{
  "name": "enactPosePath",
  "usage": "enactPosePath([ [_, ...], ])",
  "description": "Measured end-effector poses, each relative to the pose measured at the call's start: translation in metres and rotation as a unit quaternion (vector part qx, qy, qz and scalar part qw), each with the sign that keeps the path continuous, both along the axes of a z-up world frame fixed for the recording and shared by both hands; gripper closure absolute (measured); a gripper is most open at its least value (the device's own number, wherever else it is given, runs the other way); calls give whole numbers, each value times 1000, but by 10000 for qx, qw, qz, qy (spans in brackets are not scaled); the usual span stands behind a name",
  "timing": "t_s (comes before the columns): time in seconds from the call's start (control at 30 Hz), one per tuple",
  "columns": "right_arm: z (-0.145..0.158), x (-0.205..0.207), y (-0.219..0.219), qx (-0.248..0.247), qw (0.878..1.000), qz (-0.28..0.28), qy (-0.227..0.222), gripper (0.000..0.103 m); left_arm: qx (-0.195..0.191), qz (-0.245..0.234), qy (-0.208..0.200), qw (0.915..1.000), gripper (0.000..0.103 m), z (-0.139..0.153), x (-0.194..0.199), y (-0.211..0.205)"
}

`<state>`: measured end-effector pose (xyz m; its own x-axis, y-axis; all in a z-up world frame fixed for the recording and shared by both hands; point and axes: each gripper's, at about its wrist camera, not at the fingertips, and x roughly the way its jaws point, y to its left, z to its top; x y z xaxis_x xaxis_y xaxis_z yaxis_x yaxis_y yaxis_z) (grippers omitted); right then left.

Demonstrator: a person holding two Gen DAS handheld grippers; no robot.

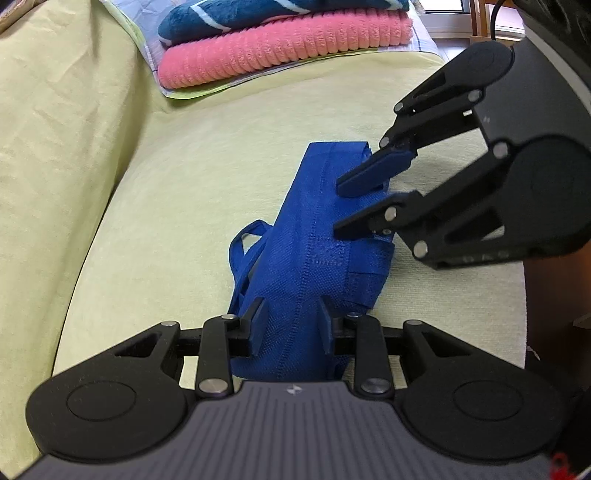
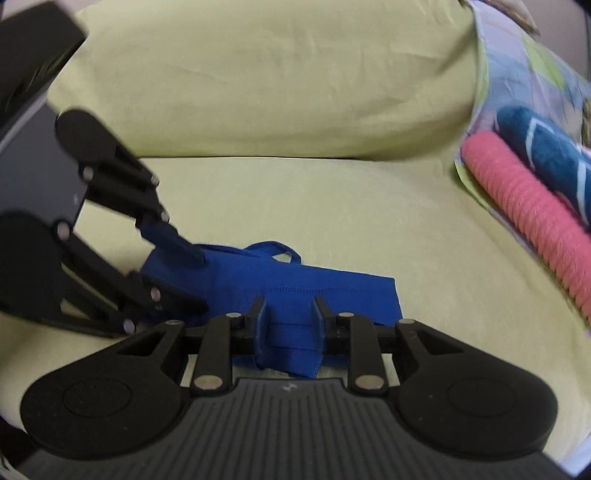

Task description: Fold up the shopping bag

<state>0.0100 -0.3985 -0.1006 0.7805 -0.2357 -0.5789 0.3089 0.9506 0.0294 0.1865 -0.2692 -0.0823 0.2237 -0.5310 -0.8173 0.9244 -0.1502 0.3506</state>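
Shopping bag [image 1: 314,236], near end hidden between left gripper [image 1: 291,325] jaws.

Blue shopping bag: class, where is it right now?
In both wrist views the blue shopping bag lies mid-frame on the yellow-green cushion, between both grippers.

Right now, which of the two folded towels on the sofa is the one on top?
The dark blue towel with light stripes is on top. The ribbed pink towel lies beneath it, both behind the blue shopping bag.
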Motion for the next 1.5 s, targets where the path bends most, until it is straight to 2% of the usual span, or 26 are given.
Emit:
enactPosePath([
  [0.13,-6,2,5,-232,9996,109,80,79,41,-20,-22,10000,69,5,-1,1],
  [0.2,-7,3,7,-287,9994,153,103,79,67,-45,31,10000,59,16,3,2],
  [0.27,-9,2,8,-325,9993,181,92,79,-62,73,59,9999,60,30,15,3],
  [0.37,-11,1,10,-351,9992,173,36,79,3,309,20,9995,62,38,33,-8],
  [0.47,-12,0,11,-296,9995,110,-38,79,265,195,102,9994,60,28,39,-23],
  [0.57,-13,-3,13,-279,9995,81,-86,78,299,183,587,9977,60,24,53,-39],
  [0.63,-14,-4,15,-300,9995,69,-93,78,370,197,863,9954,56,24,65,-51],
  [0.67,-15,-4,15,-297,9995,80,-98,78,405,224,890,9950,54,23,70,-57],
  [0.73,-15,-5,16,-300,9994,100,-109,77,496,294,833,9949,58,21,78,-66],
  [0.83,-16,-7,15,-242,9995,108,-145,77,893,132,550,9944,61,5,79,-75],
  [0.87,-16,-7,15,-223,9996,113,-142,77,911,43,642,9938,65,3,79,-76],
  [0.97,-15,-6,13,-168,9997,128,-121,76,928,-70,988,9907,65,3,83,-79],
  [1.1,-16,-6,12,-171,9995,189,-161,76,1014,-52,1286,9865,60,2,94,-85],
  [1.2,-18,-7,12,-170,9995,171,-198,76,927,171,1112,9893,57,-3,94,-91],
  [1.23,-18,-6,13,-178,9995,162,-201,76,850,229,1034,9907,59,-4,90,-93],
  [1.33,-18,-5,14,-194,9995,156,-195,76,650,89,660,9957,77,-7,67,-91],
  [1.37,-18,-5,14,-191,9995,163,-191,76,636,-21,510,9967,101,-9,57,-89],
  [1.43,-18,-4,13,-167,9995,178,-190,76,644,-105,203,9977,103,-11,41,-84],
  [1.5,-17,-3,14,-189,9995,193,-170,76,614,40,148,9980,103,-8,38,-81],
])
